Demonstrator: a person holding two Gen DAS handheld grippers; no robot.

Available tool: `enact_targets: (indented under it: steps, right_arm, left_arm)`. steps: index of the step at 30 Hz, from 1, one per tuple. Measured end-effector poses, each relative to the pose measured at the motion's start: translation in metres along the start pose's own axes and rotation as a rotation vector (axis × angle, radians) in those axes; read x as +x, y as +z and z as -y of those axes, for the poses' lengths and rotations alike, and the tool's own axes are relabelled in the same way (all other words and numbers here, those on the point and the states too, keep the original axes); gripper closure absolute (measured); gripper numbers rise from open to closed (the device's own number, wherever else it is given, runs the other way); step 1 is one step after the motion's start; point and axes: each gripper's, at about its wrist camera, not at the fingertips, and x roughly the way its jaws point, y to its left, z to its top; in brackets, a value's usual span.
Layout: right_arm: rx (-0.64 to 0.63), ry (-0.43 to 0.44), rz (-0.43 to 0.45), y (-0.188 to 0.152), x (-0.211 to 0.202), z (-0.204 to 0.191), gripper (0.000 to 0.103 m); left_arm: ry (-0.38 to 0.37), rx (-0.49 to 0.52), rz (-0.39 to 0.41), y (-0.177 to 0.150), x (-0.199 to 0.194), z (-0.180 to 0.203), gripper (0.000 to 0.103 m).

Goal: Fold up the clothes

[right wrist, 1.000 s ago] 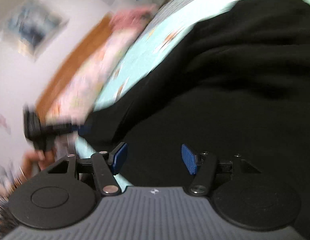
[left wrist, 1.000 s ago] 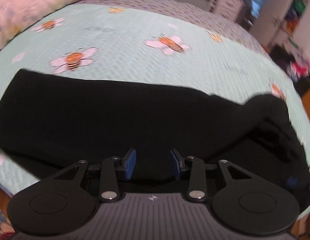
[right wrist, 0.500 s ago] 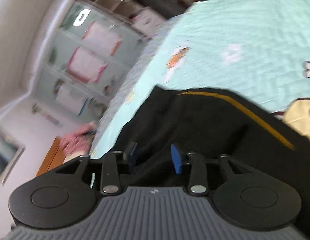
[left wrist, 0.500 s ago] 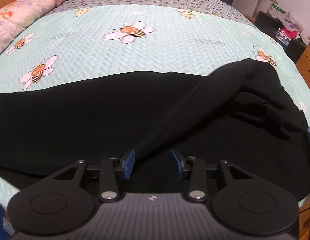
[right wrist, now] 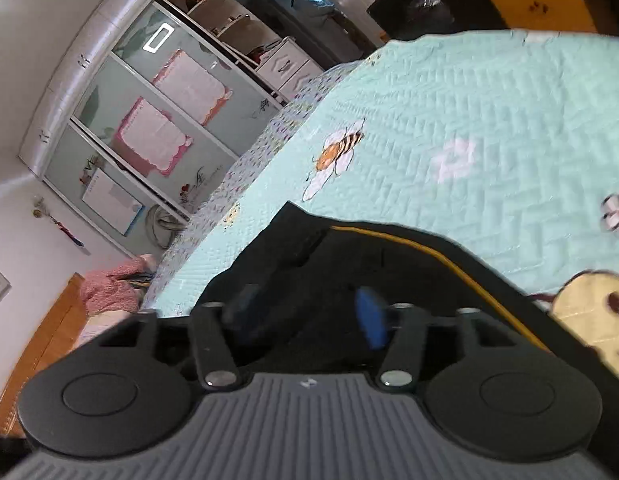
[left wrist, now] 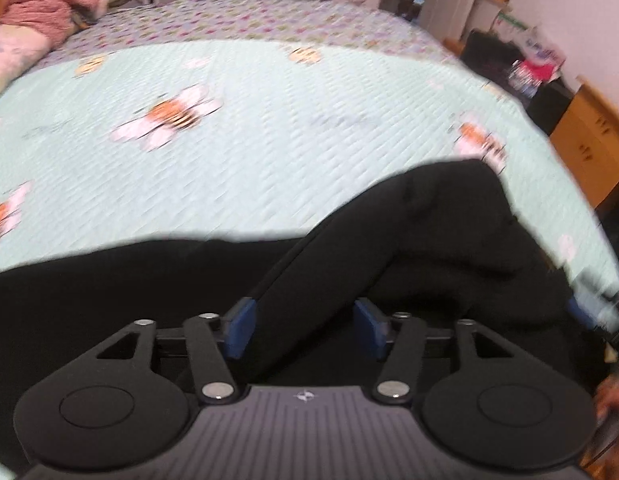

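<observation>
While lying rumpled along the near edge of the bee-print quilt [left wrist: 269, 128], calls for a clean release before anything else: black garment [left wrist: 389, 248], bunched higher toward the quilt's right side, with one raised ridge of cloth running up from between the pads of the left gripper [left wrist: 305, 326]. Have just been opening there, the jaws, and now stand wide, with cloth between them but no visible pinch on it. Same on the right gripper [right wrist: 309, 312]: just been opening, spread apart over the black fabric near its yellow piping [right wrist: 449, 256], nothing clamped. Probably a fold just laid down and let go, so best to back both grippers straight out along the cloth without snagging that ridge. Then flatten the hump at the quilt's right side. Before the next fold, take hold at a true edge or corner, both sides level, rather than at a loose pleat; likely to slump and drag, being soft and dark, with layers hard to tell apart. No basket or bin on the quilt. Beyond its far end, only a wardrobe [right wrist: 149, 120] with shelves, their contents too small to make out, and a pink fleecy garment [left wrist: 41, 8] heaped at the quilt's far left corner.
</observation>
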Motion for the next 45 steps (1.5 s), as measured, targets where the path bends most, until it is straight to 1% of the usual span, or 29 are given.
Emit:
enact_targets:
  steps: [1,3,5,7,8,10,12,14,17,18,21,22,25,27,29,30,33,37,38,39,40,42,43,45]
  right_arm:
    - [-0.03,0.002,0.006,-0.006,0.009,0.01,0.038]
    - [-0.067,0.091,0.077,-0.018,0.01,0.028,0.038]
    - [-0.021,0.143,0.103,-0.016,0.007,0.041,0.039]
    - [-0.012,0.151,0.106,-0.015,0.006,0.044,0.04]
    - [-0.013,0.151,0.106,-0.015,0.006,0.045,0.04]
    - [-0.014,0.153,0.108,-0.016,0.006,0.044,0.04]
    - [0.007,0.174,0.12,-0.019,-0.001,0.046,0.042]
    - [0.054,0.193,0.133,-0.017,0.005,0.052,0.05]
    - [0.118,0.226,0.141,-0.015,0.005,0.062,0.056]
    - [0.129,0.236,0.142,-0.015,0.005,0.064,0.056]
    - [0.131,0.246,0.141,-0.014,0.006,0.065,0.056]
    - [0.134,0.251,0.142,-0.015,0.006,0.066,0.056]
    - [0.14,0.259,0.144,-0.015,0.005,0.067,0.056]
    - [0.141,0.262,0.144,-0.015,0.005,0.067,0.056]
    - [0.141,0.263,0.145,-0.015,0.005,0.066,0.055]
    - [0.142,0.264,0.145,-0.016,0.004,0.066,0.055]
    - [0.141,0.264,0.146,-0.016,0.003,0.066,0.055]
    - [0.142,0.266,0.145,-0.014,0.005,0.067,0.055]
    - [0.143,0.266,0.145,-0.014,0.005,0.067,0.056]
    - [0.145,0.267,0.144,-0.014,0.006,0.067,0.056]
    - [0.147,0.268,0.144,-0.014,0.006,0.067,0.056]
    - [0.148,0.267,0.143,-0.013,0.007,0.067,0.056]
    - [0.149,0.267,0.143,-0.013,0.007,0.067,0.056]
    - [0.149,0.263,0.141,-0.013,0.007,0.067,0.057]
  left_arm:
    - [-0.013,-0.005,0.01,0.011,0.009,0.005,0.039]
    - [-0.031,0.005,0.027,0.031,0.03,0.017,0.039]
    - [-0.05,0.03,0.026,0.051,0.054,0.031,0.038]
    - [-0.071,0.067,0.011,0.07,0.079,0.045,0.038]
    - [-0.085,0.08,-0.004,0.077,0.091,0.05,0.038]
    - [-0.123,0.091,-0.065,0.09,0.118,0.058,0.036]
    - [-0.159,0.101,-0.124,0.103,0.145,0.066,0.036]
    - [-0.168,0.077,-0.157,0.112,0.168,0.065,0.036]
    - [-0.205,0.053,-0.186,0.123,0.192,0.062,0.036]
    - [-0.217,0.045,-0.196,0.127,0.199,0.062,0.036]
    - [-0.249,0.018,-0.216,0.136,0.214,0.058,0.036]
    - [-0.248,0.011,-0.211,0.139,0.216,0.056,0.036]
    - [-0.258,0.026,-0.208,0.148,0.218,0.056,0.036]
    - [-0.321,0.02,-0.242,0.151,0.219,0.054,0.036]
    - [-0.413,-0.01,-0.297,0.15,0.225,0.051,0.036]
    - [-0.432,-0.013,-0.313,0.149,0.228,0.053,0.036]
    - [-0.416,0.038,-0.327,0.148,0.235,0.066,0.035]
    - [-0.405,0.037,-0.328,0.144,0.244,0.078,0.035]
    - [-0.401,0.041,-0.325,0.143,0.245,0.082,0.037]
    - [-0.399,0.084,-0.312,0.141,0.239,0.09,0.055]
    - [-0.395,0.125,-0.299,0.138,0.233,0.098,0.076]
    - [-0.372,0.169,-0.252,0.133,0.215,0.111,0.082]
    - [-0.357,0.195,-0.212,0.13,0.202,0.117,0.083]
    - [-0.359,0.211,-0.15,0.126,0.174,0.123,0.085]
